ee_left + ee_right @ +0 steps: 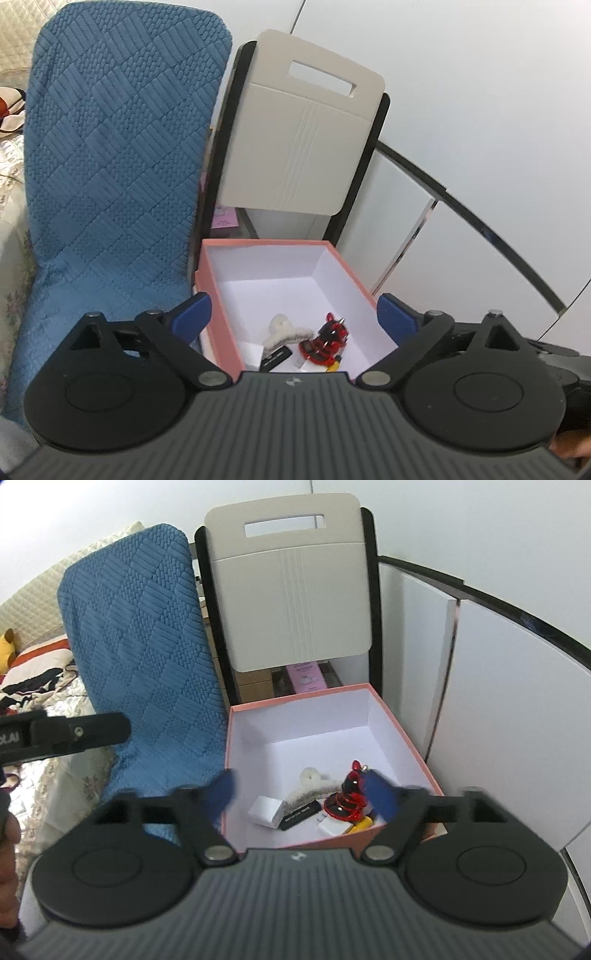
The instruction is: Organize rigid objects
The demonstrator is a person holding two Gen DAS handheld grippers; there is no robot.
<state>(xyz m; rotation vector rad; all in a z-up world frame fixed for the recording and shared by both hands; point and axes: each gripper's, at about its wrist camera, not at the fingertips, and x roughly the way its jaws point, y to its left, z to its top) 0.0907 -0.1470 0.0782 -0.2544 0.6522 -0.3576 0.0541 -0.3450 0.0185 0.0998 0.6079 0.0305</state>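
Both the left gripper and right gripper are hovering wide open and empty, looking down into the pink box, its small items lying just ahead below the jaws

Blue quilted chair cover, beige chair back, white cabinet doors

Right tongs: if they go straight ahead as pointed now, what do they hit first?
Probably the items in the pink box: the right tongs, open and empty, aim down at the fuzzy clip and red toy. Depth is unclear; they may be above the near rim.
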